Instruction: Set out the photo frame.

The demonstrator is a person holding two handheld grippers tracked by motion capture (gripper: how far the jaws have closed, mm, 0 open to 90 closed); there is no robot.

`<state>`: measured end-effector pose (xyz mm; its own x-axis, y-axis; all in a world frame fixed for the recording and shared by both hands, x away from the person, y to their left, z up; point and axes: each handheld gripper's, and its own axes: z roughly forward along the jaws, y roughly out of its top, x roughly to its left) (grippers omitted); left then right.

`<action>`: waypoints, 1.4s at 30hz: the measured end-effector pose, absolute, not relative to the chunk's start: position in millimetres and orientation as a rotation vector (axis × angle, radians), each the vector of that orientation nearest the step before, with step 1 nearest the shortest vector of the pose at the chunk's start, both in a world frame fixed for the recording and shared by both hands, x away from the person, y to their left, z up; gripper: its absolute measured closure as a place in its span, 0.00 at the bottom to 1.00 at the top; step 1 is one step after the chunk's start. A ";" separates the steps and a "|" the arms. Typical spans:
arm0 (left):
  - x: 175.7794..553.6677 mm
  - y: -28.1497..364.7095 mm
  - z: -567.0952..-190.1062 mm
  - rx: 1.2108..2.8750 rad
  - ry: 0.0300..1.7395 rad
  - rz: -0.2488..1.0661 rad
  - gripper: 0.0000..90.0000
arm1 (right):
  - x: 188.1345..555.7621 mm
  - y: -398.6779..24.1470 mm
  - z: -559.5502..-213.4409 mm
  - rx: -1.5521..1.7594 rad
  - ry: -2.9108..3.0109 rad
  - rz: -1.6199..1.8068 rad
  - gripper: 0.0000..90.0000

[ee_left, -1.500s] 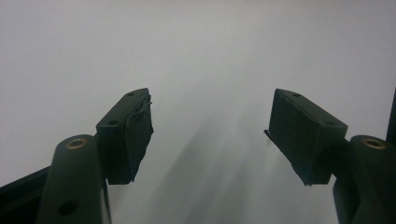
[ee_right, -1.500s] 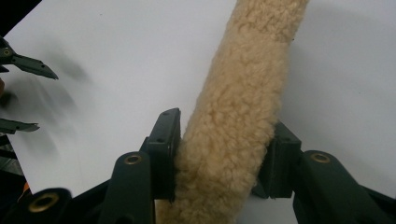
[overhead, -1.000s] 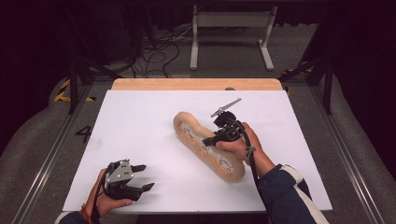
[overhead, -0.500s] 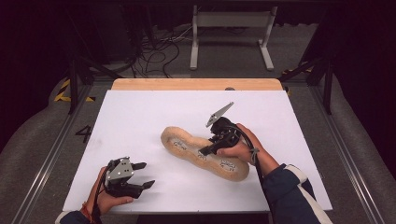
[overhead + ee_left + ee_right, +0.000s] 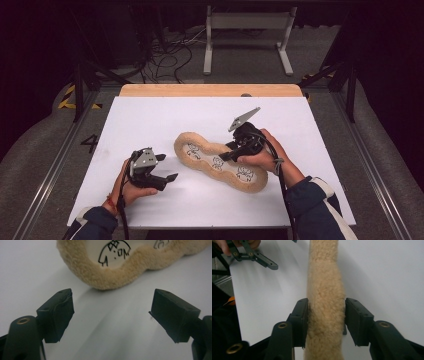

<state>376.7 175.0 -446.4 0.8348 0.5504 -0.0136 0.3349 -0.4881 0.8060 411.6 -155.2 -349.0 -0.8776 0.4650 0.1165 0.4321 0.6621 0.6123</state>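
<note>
Now the plush pad lies swung flatter across mid-frame, the right gripper clamped on its fleecy rim; the left gripper, jaws spread, has closed in beside its left end, probably to grab it

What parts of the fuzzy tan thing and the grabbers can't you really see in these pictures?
- The fuzzy tan pad: its underside is hidden against the table in the high view.
- Its drawings: cut off by the top edge in the left gripper view, too small to read in the high view.
- Right gripper: in the high view the hand covers its jaws.
- Left gripper: open, aimed at the pad.
</note>
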 end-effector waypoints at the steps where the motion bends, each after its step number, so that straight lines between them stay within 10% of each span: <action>1: 380.1 173.7 -445.8 2.125 0.648 0.315 0.19 | 409.7 -158.2 -348.0 0.770 2.799 1.023 0.57; 22: 420.7 147.4 -444.8 2.070 0.706 0.344 0.28 | 321.4 -237.2 -366.0 0.861 2.357 1.193 0.47; 42: 419.0 144.3 -451.5 2.144 0.683 0.332 0.52 | 308.7 -251.6 -405.2 1.020 2.303 1.248 0.72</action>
